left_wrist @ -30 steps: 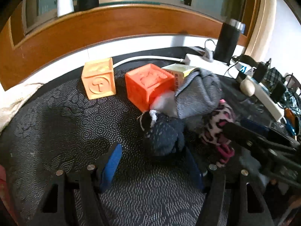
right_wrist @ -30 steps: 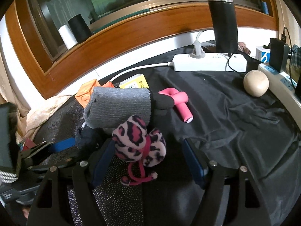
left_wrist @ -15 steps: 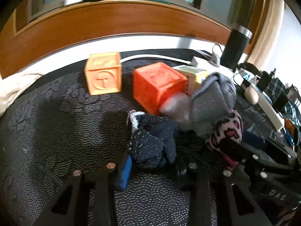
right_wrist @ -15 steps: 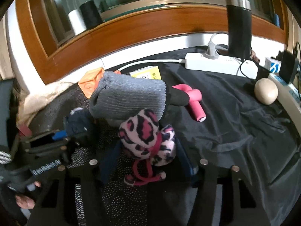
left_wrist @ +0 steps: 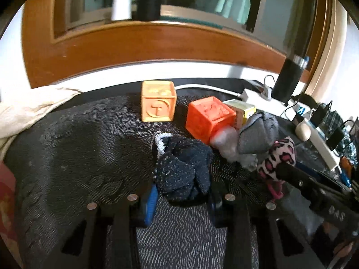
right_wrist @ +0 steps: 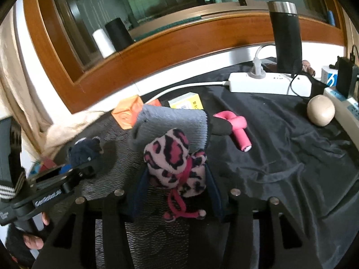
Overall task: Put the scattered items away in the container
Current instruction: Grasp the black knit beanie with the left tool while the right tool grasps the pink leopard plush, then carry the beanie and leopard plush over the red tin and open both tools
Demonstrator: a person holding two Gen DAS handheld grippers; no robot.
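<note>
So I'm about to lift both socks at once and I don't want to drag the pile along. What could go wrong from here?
1. The leopard-print sock in the right gripper leans against the grey sock; lifting may drag it.
2. Its pink cord dangles loose and could snag.
3. The left gripper seems to pinch only the near end of the dark navy sock, so it might slip out.

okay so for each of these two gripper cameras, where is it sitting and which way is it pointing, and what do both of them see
Left wrist: sits on the left gripper, facing the window wall; its fingers flank the navy sock; the right gripper shows at right.
Right wrist: sits on the right gripper, facing the same wall; its fingers flank the leopard sock; the left gripper shows at left.
Shared: both socks, grey sock, black tumbler.
</note>
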